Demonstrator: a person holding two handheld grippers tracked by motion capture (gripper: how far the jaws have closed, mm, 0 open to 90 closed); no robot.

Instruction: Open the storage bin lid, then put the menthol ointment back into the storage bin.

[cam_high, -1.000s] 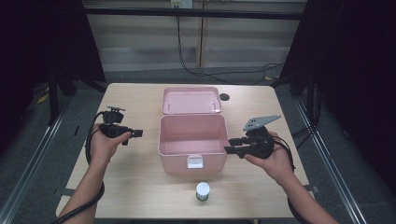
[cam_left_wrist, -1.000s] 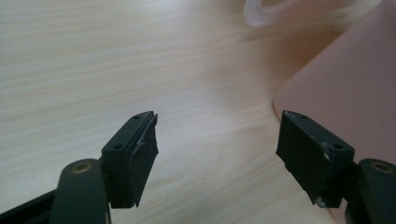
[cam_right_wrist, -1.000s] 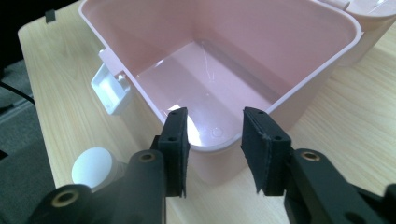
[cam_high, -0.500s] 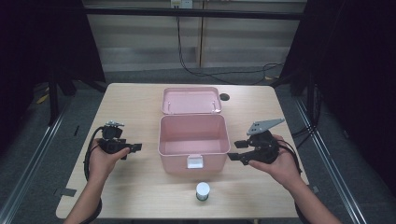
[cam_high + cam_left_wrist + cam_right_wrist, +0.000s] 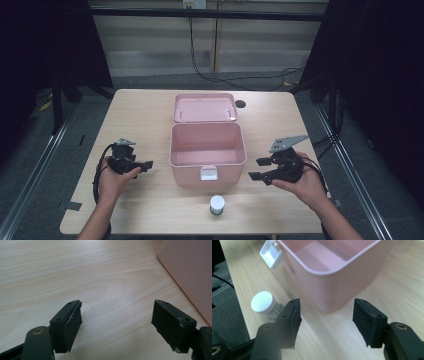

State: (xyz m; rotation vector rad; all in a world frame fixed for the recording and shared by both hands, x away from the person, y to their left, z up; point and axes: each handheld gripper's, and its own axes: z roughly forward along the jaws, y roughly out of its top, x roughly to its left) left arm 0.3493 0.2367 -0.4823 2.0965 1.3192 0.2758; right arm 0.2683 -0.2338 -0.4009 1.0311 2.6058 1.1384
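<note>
Flanking pink box (image 5: 207, 150), apparently untouched; left hand-held gripper (image 5: 147, 164), right hand-held gripper (image 5: 256, 169), both agape.

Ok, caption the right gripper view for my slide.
Open right gripper facing the open pink box, white-capped bottle standing beside it.

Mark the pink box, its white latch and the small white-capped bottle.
pink box (image 5: 182, 157): high view, on its left wall rim.
white latch (image 5: 208, 173): high view, middle of the latch on the front wall.
white-capped bottle (image 5: 217, 203): high view, on the cap.
</note>
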